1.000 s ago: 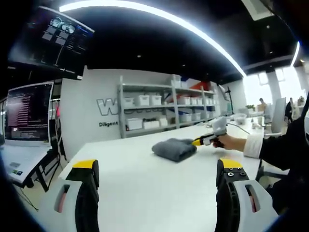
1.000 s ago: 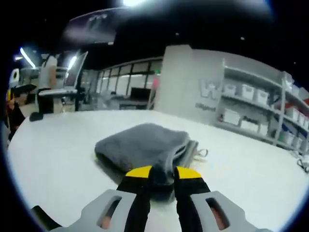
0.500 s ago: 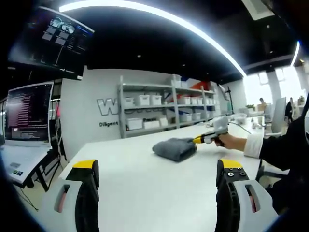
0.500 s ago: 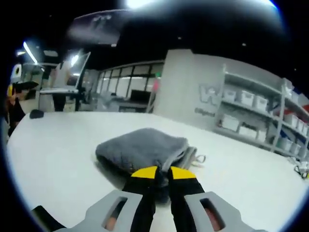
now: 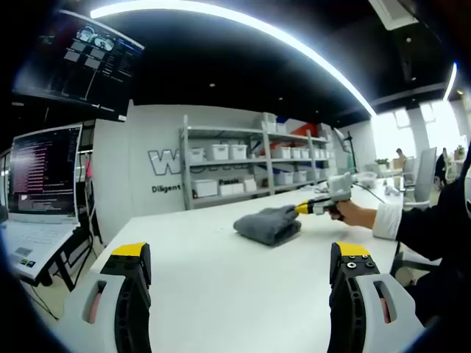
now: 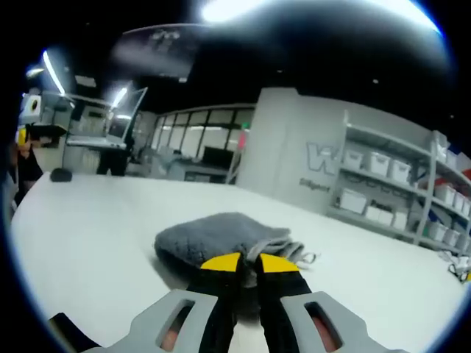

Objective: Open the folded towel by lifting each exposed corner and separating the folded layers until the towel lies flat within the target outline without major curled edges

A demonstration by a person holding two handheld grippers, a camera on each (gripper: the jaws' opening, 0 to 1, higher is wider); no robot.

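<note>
A folded grey towel [image 5: 267, 223] lies on the white table [image 5: 221, 272], far ahead of my left gripper [image 5: 239, 257], which hovers open with nothing between its jaws. My right gripper [image 5: 302, 208], held by a person's hand, reaches the towel's right side. In the right gripper view the towel [image 6: 213, 237] sits just ahead, and my right gripper [image 6: 250, 262] is shut on its near corner, raising that edge a little off the table [image 6: 88, 220].
Grey shelves with white bins [image 5: 243, 165] stand behind the table. A laptop [image 5: 40, 191] and a screen above it [image 5: 77, 62] are at the left. A sleeve [image 5: 434, 220] is at the right. A small dark object [image 6: 60, 174] lies at the table's far left.
My right gripper has closed fully on the towel's corner and risen a little, lifting that edge. The left gripper has stayed still.
</note>
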